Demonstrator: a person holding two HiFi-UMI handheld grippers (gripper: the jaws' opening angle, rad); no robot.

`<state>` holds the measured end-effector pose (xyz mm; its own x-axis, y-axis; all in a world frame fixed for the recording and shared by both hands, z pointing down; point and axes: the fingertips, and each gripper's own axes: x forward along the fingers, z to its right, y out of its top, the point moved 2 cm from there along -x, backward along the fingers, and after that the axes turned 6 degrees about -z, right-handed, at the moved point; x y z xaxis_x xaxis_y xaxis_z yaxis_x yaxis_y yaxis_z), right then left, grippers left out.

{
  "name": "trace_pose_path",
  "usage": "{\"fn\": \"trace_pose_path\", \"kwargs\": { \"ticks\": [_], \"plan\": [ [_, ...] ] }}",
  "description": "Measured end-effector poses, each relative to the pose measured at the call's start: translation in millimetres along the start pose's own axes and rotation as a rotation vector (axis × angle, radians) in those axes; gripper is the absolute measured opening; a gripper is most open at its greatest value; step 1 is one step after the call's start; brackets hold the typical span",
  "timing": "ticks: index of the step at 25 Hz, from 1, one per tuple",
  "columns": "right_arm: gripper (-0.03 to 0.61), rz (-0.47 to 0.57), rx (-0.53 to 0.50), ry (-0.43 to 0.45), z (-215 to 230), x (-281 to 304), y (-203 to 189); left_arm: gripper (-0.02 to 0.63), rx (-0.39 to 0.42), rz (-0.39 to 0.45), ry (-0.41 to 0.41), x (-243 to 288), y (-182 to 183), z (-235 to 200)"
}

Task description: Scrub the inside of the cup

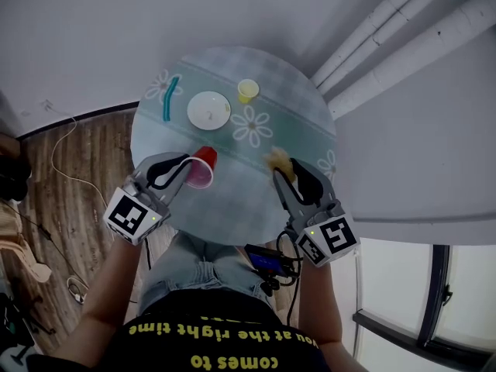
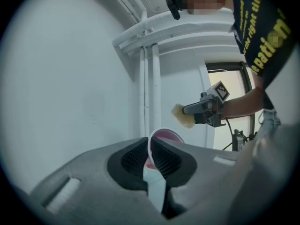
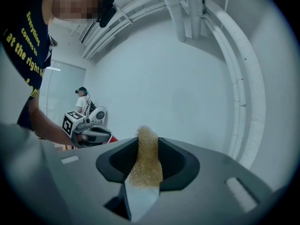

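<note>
In the left gripper view the jaws hide most of the cup (image 2: 165, 136); only its rim and pink interior show. The left gripper (image 1: 184, 169) is clamped on the tipped cup's wall at the table's (image 1: 232, 68) 7 o'clock. The right gripper (image 1: 283, 175) grasps the sponge (image 1: 277, 160) at 4 o'clock. Both grippers angle inward.

Open tabletop (image 1: 240, 188) between cup (image 1: 202, 168) and sponge (image 1: 279, 160)

Red cup (image 1: 203, 166); yellow sponge (image 1: 278, 161); daisy-patterned tablecloth (image 1: 232, 208)

Red cup (image 1: 203, 167), pink inside, tipped on its side, rim pinched in left tongs (image 1: 187, 169); yellow sponge (image 1: 278, 160) in right tongs (image 1: 284, 173), apart.
</note>
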<state>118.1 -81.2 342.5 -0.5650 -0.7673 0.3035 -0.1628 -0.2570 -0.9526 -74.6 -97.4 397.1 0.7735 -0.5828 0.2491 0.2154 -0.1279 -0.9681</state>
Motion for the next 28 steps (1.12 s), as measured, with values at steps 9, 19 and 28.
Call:
{"fn": "trace_pose_path", "kwargs": {
  "ticks": [9,19,28],
  "plan": [
    [0.137,-0.030,0.035,-0.003,7,8,-18,0.029,-0.009,-0.032,-0.005,4,-14,-3],
    [0.137,-0.060,0.078,0.003,7,17,-48,0.028,-0.037,-0.082,0.006,2,-42,-2],
    [0.137,-0.089,0.116,-0.001,8,20,-73,0.029,-0.065,-0.118,0.003,5,-64,3]
  ]
}}
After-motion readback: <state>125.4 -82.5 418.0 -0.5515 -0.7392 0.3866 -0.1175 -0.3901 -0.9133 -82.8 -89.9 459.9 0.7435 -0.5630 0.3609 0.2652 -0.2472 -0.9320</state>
